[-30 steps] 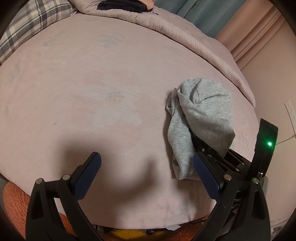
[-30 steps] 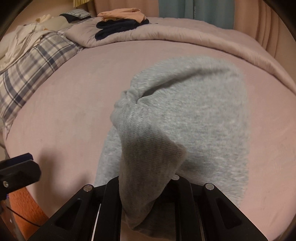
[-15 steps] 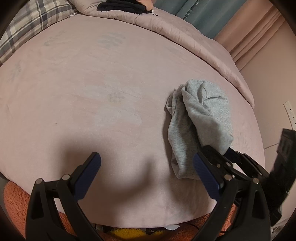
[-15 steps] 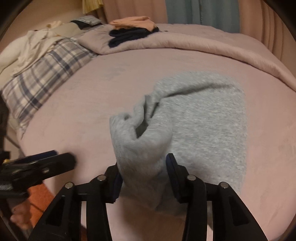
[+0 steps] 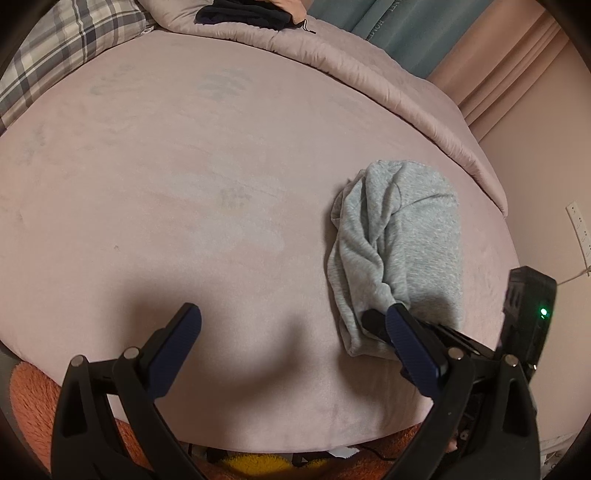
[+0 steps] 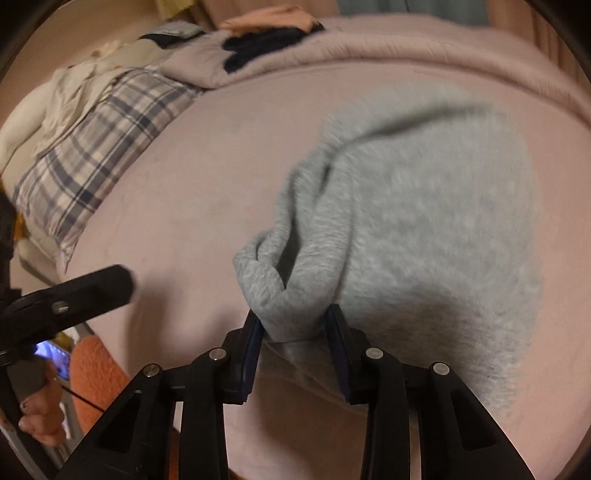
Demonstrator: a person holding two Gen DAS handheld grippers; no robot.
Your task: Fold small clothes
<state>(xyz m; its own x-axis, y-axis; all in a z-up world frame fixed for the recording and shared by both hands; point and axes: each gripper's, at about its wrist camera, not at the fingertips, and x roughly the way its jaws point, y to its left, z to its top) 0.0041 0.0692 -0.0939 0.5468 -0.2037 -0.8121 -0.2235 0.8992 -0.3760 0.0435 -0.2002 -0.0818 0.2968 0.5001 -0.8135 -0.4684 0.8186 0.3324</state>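
A small grey knit garment [image 5: 417, 236] lies crumpled on the pink bed [image 5: 184, 166], near its right front edge. In the right wrist view the grey garment [image 6: 424, 206] fills the middle, and a bunched fold at its near left corner sits between the blue pads of my right gripper [image 6: 293, 314]. The jaws are closing and both pads touch the fold. My left gripper [image 5: 291, 314] hangs open over bare sheet to the left of the garment, nothing between its fingers. One of its fingers [image 6: 92, 288] shows at the left of the right wrist view.
A plaid pillow [image 6: 92, 147] lies at the far left. Dark folded clothes [image 5: 243, 14] rest on the rolled pink duvet [image 5: 388, 81] along the far side. An orange rug [image 5: 29, 387] lies below the near bed edge. A wall socket [image 5: 578, 232] is at the right.
My right gripper released the raised strip of grey fabric, opened, and now closes around a lower bunched fold. The garment sank into looser folds. The left gripper stayed put.
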